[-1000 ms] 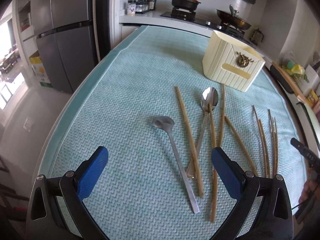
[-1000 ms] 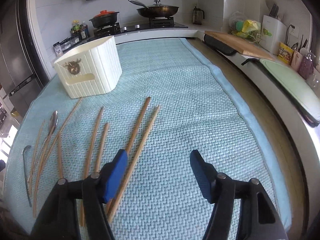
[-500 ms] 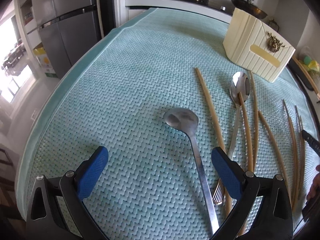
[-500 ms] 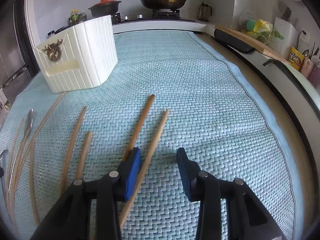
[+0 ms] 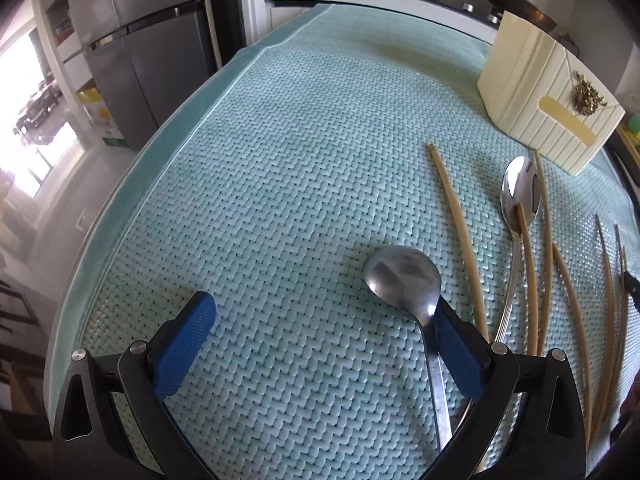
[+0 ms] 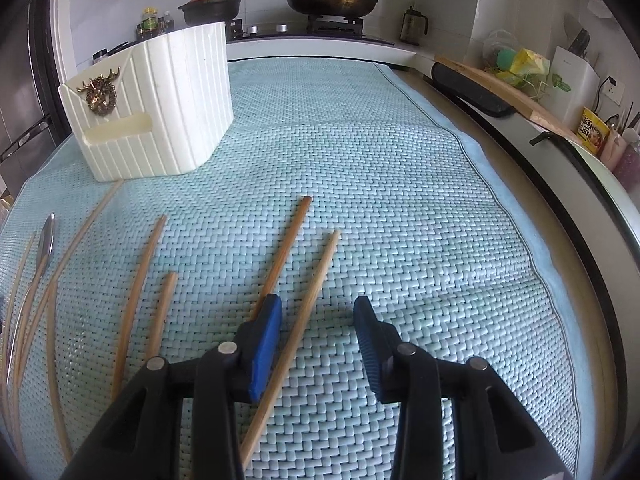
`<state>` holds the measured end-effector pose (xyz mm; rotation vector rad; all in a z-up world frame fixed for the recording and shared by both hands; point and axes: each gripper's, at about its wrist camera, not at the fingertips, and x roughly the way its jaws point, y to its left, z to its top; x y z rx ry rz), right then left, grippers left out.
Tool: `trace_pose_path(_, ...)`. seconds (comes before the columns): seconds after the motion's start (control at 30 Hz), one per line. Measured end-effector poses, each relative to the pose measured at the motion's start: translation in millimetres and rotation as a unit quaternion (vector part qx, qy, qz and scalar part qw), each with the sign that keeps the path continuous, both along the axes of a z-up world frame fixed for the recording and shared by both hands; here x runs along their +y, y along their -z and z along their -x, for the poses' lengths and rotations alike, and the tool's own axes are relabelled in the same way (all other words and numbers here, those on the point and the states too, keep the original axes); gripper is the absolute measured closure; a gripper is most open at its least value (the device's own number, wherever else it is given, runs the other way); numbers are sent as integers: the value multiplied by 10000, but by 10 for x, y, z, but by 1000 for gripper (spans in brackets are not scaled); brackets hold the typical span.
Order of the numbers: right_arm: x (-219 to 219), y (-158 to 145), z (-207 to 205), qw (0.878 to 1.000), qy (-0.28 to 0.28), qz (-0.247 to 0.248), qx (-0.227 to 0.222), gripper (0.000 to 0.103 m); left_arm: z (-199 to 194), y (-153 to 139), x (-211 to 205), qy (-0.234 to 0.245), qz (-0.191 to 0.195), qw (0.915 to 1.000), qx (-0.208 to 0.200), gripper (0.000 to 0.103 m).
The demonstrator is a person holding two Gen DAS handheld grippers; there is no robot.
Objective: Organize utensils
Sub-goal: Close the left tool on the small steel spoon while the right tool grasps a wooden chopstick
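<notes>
Claw right (image 6: 318, 330) hangs unclenched astride one chopstick (image 6: 308, 300) mid-desk, left claw (image 5: 324, 326) spread beside the spoon (image 5: 404, 276), so we should centre each before squeezing.

left gripper (image 5: 320, 334): my black angular frame, silver round screws at the pivots.
right gripper (image 6: 318, 334): same black build, I count four screws.
pads (image 6: 264, 344): blue, finely ribbed, probably rubber.

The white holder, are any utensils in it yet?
Cannot tell: the white holder hides its inside, though chopsticks and spoons lie on the mat.
</notes>
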<state>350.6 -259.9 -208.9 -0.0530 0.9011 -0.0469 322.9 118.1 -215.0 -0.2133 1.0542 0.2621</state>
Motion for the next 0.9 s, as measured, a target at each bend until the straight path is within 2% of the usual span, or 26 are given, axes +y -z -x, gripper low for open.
trace_pose_path(0.1,-17,-6,-72,10000,-26,-9,64,65,-129,-7,59,0,167,9999,33,1)
trace_pose_path(0.17,-31,-5,-124,10000,-7,-28,68,66,-181,25,5,13,97,9999,38,5)
trace_pose_path(0.23,-31,-4,-139,10000,16,-49,56,66,-211,3,-70,83,-113,9999,-8,18)
trace_pose_path(0.3,-29,1,-141,10000,19,-36,21,66,-217,-30,-146,236,-150,9995,-144,41)
trace_pose_path(0.33,-28,3,-143,10000,20,-29,10,66,-227,-42,-169,293,-193,9992,-195,56)
trace_pose_path(0.37,-29,3,-144,10000,7,-58,3,70,-241,-50,-183,348,-227,9988,-252,68)
trace_pose_path(0.4,-20,6,-138,9999,-30,-108,-2,72,-251,-57,-184,414,-198,9984,-331,89)
trace_pose_path(0.43,-3,5,-135,9999,-60,-103,-5,77,-250,-65,-188,461,-153,9980,-393,97)
trace_pose_path(0.47,21,2,-129,9999,-103,-88,-13,91,-253,-68,-188,494,-72,9976,-472,98)
trace_pose_path(0.57,49,0,-148,9997,-210,-142,4,97,-201,-60,-121,589,65,9957,-711,98)
trace_pose_path(0.73,-45,-4,-192,9979,-272,-580,78,97,-86,-64,-108,643,172,9931,-965,99)
trace_pose_path(0.9,-241,-16,-274,9898,-252,-1375,290,97,-66,-124,-53,595,205,9918,-1109,99)
